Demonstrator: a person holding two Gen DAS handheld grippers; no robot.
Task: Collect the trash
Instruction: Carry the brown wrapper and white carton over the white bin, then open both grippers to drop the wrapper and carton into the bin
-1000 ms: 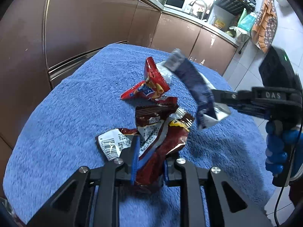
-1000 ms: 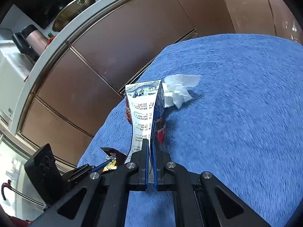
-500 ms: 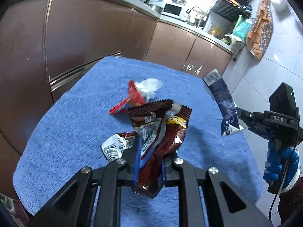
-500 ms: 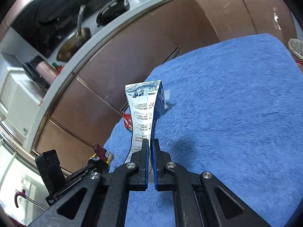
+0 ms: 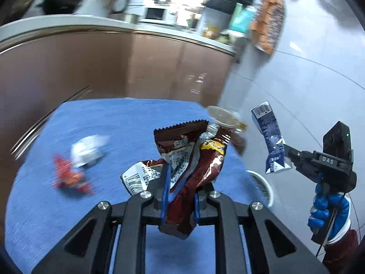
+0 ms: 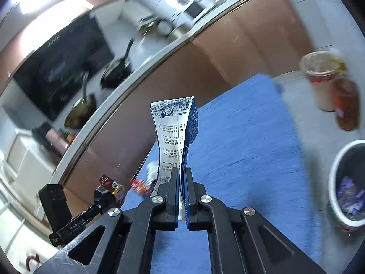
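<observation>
Crumpled brown wrapper (image 5: 189,173) and flattened carton (image 6: 176,137), both clamped aloft.

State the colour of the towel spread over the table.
Blue; the towel shows best in the right wrist view.

"DAS" stands in pale letters on the right gripper (image 5: 288,157)'s black body.

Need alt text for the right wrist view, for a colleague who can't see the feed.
The right claw is shut on a flattened blue-and-white carton, held up over a blue towel-covered table. A white trash bin with wrappers inside stands at the right; a clear cup stands beyond it. The left claw holds a brown wrapper at lower left.
</observation>
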